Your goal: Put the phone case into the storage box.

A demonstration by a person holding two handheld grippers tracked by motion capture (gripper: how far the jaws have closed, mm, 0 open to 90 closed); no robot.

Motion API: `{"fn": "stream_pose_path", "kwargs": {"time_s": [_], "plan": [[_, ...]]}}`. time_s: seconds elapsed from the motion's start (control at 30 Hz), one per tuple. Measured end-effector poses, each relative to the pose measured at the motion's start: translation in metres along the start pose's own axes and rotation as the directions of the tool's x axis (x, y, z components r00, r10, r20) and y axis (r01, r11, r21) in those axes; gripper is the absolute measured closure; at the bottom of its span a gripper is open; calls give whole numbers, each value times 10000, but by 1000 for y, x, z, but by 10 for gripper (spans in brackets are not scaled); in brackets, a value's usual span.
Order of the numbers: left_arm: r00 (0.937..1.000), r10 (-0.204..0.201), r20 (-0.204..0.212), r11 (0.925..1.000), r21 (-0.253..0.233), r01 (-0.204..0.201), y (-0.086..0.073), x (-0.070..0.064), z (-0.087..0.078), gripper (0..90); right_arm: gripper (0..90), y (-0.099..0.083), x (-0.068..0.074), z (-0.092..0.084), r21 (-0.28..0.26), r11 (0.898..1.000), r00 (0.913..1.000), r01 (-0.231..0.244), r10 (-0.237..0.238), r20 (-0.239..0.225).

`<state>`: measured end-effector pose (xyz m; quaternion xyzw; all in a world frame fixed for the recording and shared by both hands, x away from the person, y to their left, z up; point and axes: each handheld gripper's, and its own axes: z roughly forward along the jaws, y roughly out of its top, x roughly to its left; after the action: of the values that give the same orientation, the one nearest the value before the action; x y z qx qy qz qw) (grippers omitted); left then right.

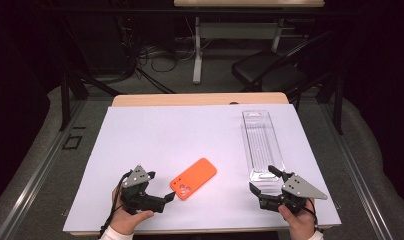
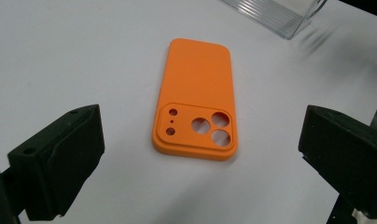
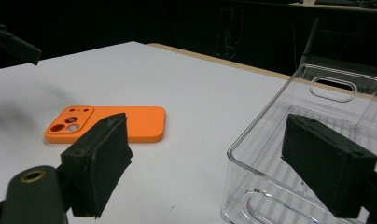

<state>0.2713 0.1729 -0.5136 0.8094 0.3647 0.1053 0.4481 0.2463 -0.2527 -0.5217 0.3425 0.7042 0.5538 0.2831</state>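
Note:
An orange phone case (image 1: 194,178) lies back side up on the white table cover, its camera cutouts toward the near edge (image 2: 196,100) (image 3: 109,123). My left gripper (image 1: 160,192) stands open just left of the case's near end, with nothing between its fingers (image 2: 60,161). A clear plastic tray (image 1: 262,147) lies lengthwise at the right (image 3: 308,154). My right gripper (image 1: 265,181) is open at the tray's near end; in the right gripper view one finger (image 3: 329,163) sits over the tray and the other (image 3: 100,161) outside it.
The white sheet (image 1: 190,135) covers a wooden table whose far edge (image 1: 200,99) shows. Beyond it are a black chair (image 1: 270,70), a desk leg and cables on the floor. Metal rails run along both sides of the table.

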Motion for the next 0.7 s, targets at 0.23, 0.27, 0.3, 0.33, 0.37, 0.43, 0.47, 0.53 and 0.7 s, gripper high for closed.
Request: {"fn": "stream_pose_path", "kwargs": {"time_s": [0.23,0.27,0.3,0.33,0.37,0.43,0.47,0.53,0.7], "plan": [[9980,-631,60,9980,-51,631,9,7,2,4,145,0,1,1,57,10000,10000,-32,32,73],[9974,-707,122,9975,-37,708,11,8,2,4,145,0,1,1,60,10000,10000,-29,28,87],[9968,-792,123,9968,-81,793,13,8,2,4,145,0,0,1,64,10000,10000,-18,17,89],[9971,-752,112,9971,-79,752,16,9,1,4,145,0,0,1,65,10000,9999,4,-5,100],[9972,-743,107,9972,-110,744,19,9,1,4,145,0,0,1,64,10000,9999,30,-31,104],[9984,-563,62,9982,-191,564,26,8,0,4,145,0,0,1,32,10000,9999,-30,30,109],[9991,-424,20,9990,-104,424,31,7,0,4,145,-1,-1,1,4,10000,9999,-53,53,119],[9995,-304,32,9995,-112,305,38,6,1,4,145,0,-1,1,50,10000,9999,-80,80,145],[9998,-168,143,9994,318,163,56,3,3,4,145,0,-1,1,22,10000,9999,-28,27,124]]}}
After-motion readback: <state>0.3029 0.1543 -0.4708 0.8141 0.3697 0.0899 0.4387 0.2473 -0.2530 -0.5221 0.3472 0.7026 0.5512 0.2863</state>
